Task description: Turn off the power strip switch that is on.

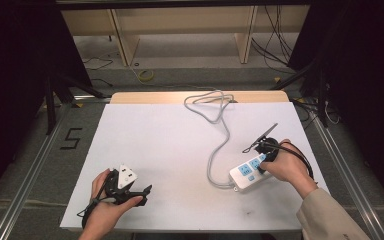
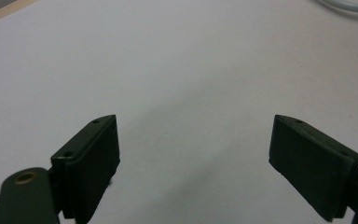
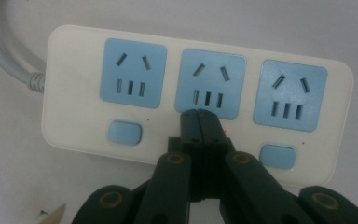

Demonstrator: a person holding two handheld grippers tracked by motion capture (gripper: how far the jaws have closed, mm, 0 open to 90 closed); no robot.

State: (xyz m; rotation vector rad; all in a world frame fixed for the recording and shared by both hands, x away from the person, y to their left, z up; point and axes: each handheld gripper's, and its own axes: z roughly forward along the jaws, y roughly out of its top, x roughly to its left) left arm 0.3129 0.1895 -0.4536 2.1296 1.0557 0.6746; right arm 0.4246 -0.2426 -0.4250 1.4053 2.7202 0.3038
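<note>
Here, the left gripper (image 1: 139, 192) is held low over the bare white table (image 1: 165, 145) at the near left, its jaws spread wide with nothing between them. Further right, the white power strip (image 1: 248, 173) is seen lying flat near the table's right edge, its grey cord (image 1: 215, 150) looping away. The right gripper (image 3: 200, 114) is pressed, jaws fully closed together, onto the strip at its middle switch.

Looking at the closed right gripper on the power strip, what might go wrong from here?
The right gripper, jaws shut, sits over the middle switch of the power strip; a red light glows beside its tip. Off-centre pressure may slip onto the socket face instead. The left gripper hangs open away from the strip, so the strip may slide or pivot, dragging its grey cable.
</note>
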